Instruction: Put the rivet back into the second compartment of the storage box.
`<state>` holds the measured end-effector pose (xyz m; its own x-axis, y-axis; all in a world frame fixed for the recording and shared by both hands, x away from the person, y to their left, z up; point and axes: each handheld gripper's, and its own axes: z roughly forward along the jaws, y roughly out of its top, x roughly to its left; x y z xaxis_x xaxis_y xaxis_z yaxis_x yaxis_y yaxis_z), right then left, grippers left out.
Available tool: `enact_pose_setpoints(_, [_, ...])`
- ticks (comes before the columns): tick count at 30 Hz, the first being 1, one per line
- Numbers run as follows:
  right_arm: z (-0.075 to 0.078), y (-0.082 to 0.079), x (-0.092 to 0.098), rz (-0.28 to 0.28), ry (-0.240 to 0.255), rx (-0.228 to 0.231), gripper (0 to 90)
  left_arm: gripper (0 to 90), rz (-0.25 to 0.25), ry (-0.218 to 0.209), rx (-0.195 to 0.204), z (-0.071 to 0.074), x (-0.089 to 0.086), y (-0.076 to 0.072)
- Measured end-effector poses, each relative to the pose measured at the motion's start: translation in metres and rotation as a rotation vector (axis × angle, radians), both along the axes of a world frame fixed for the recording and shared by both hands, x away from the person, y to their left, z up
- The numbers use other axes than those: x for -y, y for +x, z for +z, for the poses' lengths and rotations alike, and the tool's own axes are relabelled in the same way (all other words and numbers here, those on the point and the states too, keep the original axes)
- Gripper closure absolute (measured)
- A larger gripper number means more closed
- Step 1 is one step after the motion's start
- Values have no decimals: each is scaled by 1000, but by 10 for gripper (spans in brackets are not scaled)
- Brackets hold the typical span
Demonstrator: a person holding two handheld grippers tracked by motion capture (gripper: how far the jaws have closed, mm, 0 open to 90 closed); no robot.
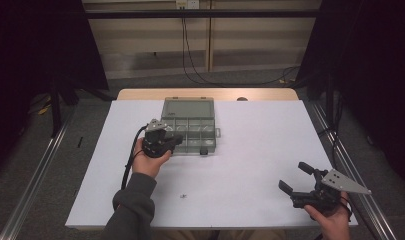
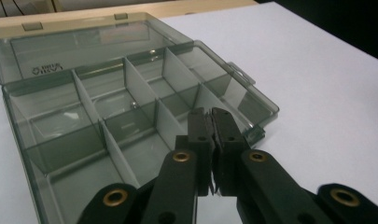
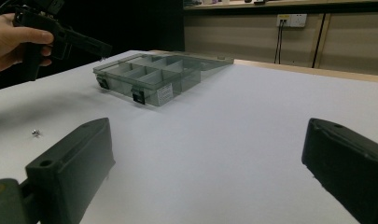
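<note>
Here, left gripper [image 2: 211, 114] jaws pressed together above organizer box [image 2: 130, 112], right gripper [image 1: 296, 176] jaws spread, empty.

Dim room, black at both sides; the white table [image 1: 250, 150] catches soft overhead light. Pale glare streaks the box [image 2: 130, 107]. Near jaws blur, perhaps from closeness. Shadows stay faint.

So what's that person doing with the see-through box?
A person holds a hand-held gripper in each hand. The left hand-held gripper, jaws shut, hovers over the open compartment box on the white table. The right hand-held gripper waits open near the table's corner. A tiny screw lies loose on the table.
</note>
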<state>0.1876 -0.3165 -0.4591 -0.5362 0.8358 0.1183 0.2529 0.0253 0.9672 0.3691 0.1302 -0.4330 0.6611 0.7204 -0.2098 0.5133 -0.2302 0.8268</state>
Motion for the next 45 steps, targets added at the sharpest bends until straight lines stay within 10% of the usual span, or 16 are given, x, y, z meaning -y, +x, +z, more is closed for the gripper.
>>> enact_pose_setpoints(45, [1, -2, 4, -3, 14, 8, 18, 875, 181, 41, 31, -11, 14, 60])
